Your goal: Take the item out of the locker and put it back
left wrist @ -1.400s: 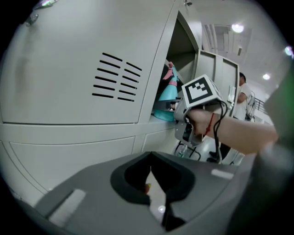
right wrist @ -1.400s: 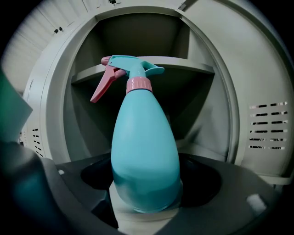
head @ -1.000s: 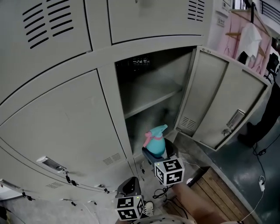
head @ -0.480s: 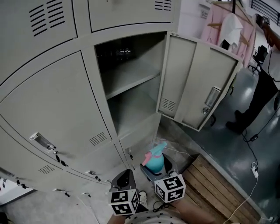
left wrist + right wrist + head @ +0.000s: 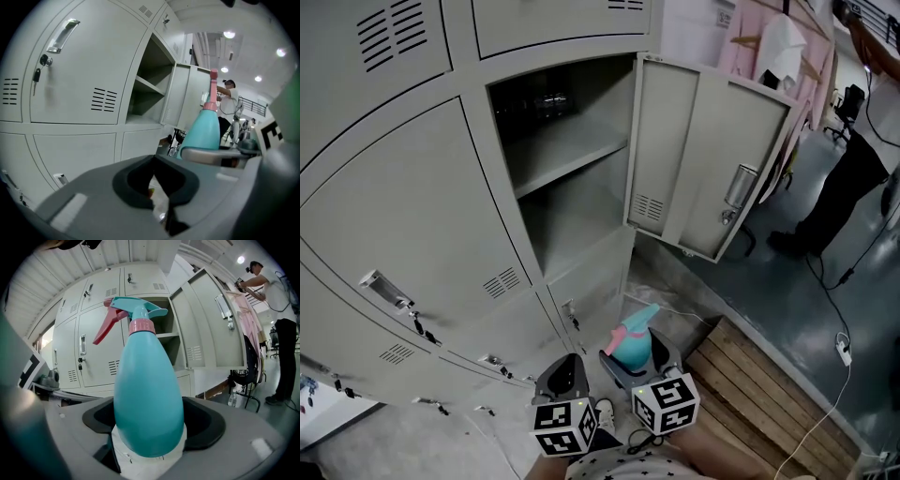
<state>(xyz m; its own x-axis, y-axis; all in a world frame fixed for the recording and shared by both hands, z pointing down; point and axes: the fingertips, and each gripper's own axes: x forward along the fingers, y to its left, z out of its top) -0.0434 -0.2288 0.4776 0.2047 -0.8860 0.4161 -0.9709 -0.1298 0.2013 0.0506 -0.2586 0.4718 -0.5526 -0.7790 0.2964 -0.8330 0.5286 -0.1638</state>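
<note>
My right tongs (image 5: 637, 364) are clenched on the spray bottle (image 5: 630, 339). In the right gripper view both dark pads press the teal body low down, near its white-wrapped foot, and the bottle stands upright between them. Its pink trigger (image 5: 105, 326) points to the left of that view.

The bottle is out of the locker (image 5: 534, 234). I hold it in the air in front of and below the open compartment (image 5: 577, 187), above the floor near the corner of the wooden planks (image 5: 759, 394).

My left tongs (image 5: 562, 375) sit just beside the right ones, on their left, with the two marker cubes side by side. In the left gripper view these jaws are drawn together. Only a thin sliver of floor shows between the pads, and nothing is gripped.

The locker door (image 5: 703, 159) stands swung out to the right, its latch plate facing me. A shelf (image 5: 572, 155) crosses the upper part of the open compartment. The neighbouring doors to the left are closed.

Well off to the right a person (image 5: 844, 178) stands on the dark floor, by pink garments (image 5: 769, 56) hanging on a rail.
</note>
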